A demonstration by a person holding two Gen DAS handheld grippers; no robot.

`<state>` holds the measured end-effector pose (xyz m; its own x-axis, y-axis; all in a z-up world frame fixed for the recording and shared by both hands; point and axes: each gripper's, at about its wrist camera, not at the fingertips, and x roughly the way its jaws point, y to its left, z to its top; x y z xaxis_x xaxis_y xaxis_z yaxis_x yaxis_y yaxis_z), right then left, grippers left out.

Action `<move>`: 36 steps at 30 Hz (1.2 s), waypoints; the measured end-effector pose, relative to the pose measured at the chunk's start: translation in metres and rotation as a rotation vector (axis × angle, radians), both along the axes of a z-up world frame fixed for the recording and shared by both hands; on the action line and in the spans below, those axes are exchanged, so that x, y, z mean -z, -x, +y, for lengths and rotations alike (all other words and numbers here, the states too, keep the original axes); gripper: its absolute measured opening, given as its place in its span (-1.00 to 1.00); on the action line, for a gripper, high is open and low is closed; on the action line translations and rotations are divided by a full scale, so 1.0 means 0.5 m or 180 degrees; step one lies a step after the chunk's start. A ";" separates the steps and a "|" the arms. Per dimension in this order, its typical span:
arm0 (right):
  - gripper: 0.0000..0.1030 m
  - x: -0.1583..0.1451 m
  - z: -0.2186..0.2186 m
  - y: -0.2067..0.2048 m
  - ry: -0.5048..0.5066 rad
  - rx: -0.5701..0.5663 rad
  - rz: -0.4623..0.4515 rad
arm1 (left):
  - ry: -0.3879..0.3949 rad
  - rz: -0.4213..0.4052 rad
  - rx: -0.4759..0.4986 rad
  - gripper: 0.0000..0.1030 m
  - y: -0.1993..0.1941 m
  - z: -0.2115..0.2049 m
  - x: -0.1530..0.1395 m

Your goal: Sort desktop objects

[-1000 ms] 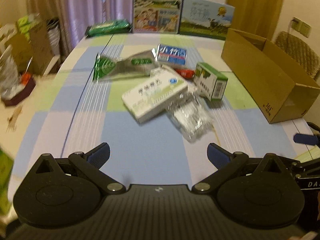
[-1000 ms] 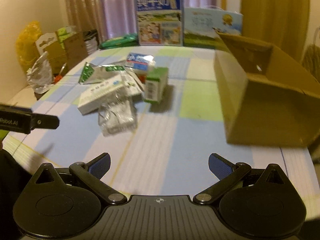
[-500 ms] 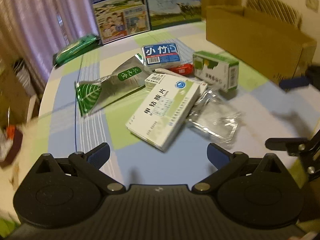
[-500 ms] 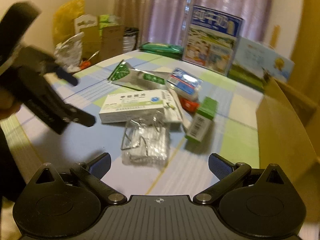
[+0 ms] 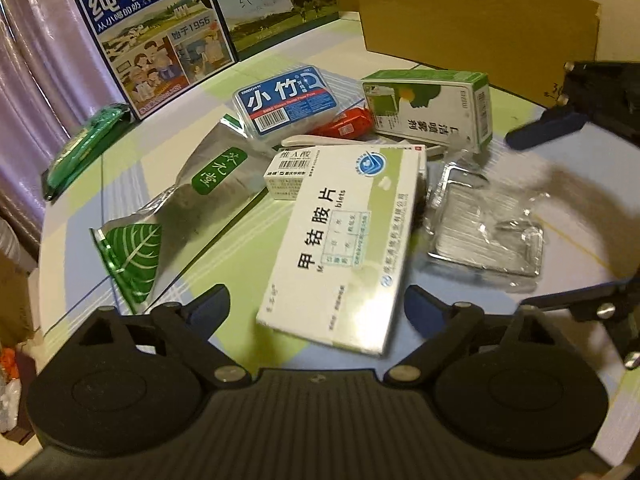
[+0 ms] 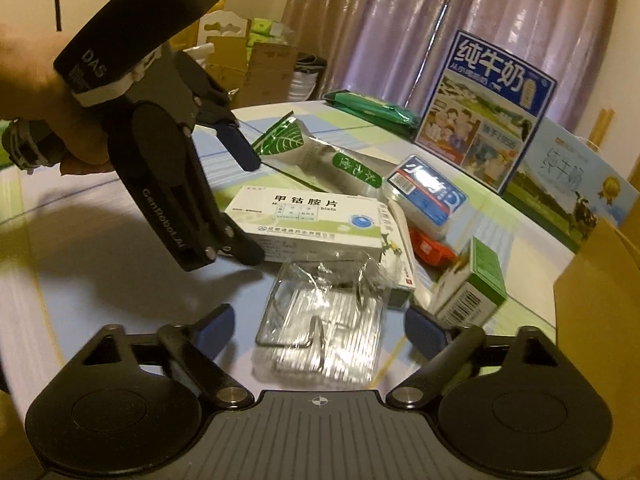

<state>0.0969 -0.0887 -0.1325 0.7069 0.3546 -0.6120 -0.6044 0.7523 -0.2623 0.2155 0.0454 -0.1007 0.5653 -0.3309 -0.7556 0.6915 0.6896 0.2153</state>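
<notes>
Closing on the white medicine box (image 5: 344,240), left claw (image 5: 318,308) (gaping) has advanced.

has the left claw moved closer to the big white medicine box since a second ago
Yes. In the left wrist view the left claw has advanced toward the white medicine box, now between its open fingers; the cardboard box also looms nearer.

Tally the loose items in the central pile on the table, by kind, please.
Cardboard boxes: 3 (large white medicine box, small white box, green-and-white box)
Foil pouch: 1
Blue-labelled plastic case: 1
Clear plastic packet: 1
Red item: 1
Total: 7
</notes>
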 end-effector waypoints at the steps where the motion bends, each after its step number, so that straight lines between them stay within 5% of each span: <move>1: 0.64 0.004 0.003 -0.005 0.0023 -0.0004 -0.0008 | 0.0021 0.0018 0.0016 0.72 -0.005 0.000 0.002; 5: 0.29 0.015 0.004 -0.021 0.0056 0.0000 0.0014 | 0.0071 0.0067 0.0080 0.49 -0.013 -0.007 0.010; 15: -0.42 0.002 -0.057 0.011 -0.0227 0.0288 0.0351 | 0.0040 0.0141 -0.0180 0.42 0.054 -0.033 0.001; 19: -0.42 -0.016 -0.118 0.033 -0.0482 0.0677 0.0590 | -0.0077 0.0256 -0.0353 0.42 0.113 -0.064 -0.004; 25: -0.41 -0.044 -0.197 0.065 -0.0638 0.1127 0.0675 | 0.0123 0.0393 -0.0471 0.40 0.197 -0.107 -0.011; 30: 0.37 -0.040 -0.227 0.094 -0.0603 0.1217 0.0505 | 0.0166 0.0245 -0.0455 0.55 0.221 -0.131 -0.008; 36: 0.36 -0.017 -0.221 0.101 -0.0581 0.1175 0.0436 | 0.0265 0.0238 -0.0661 0.55 0.205 -0.128 0.002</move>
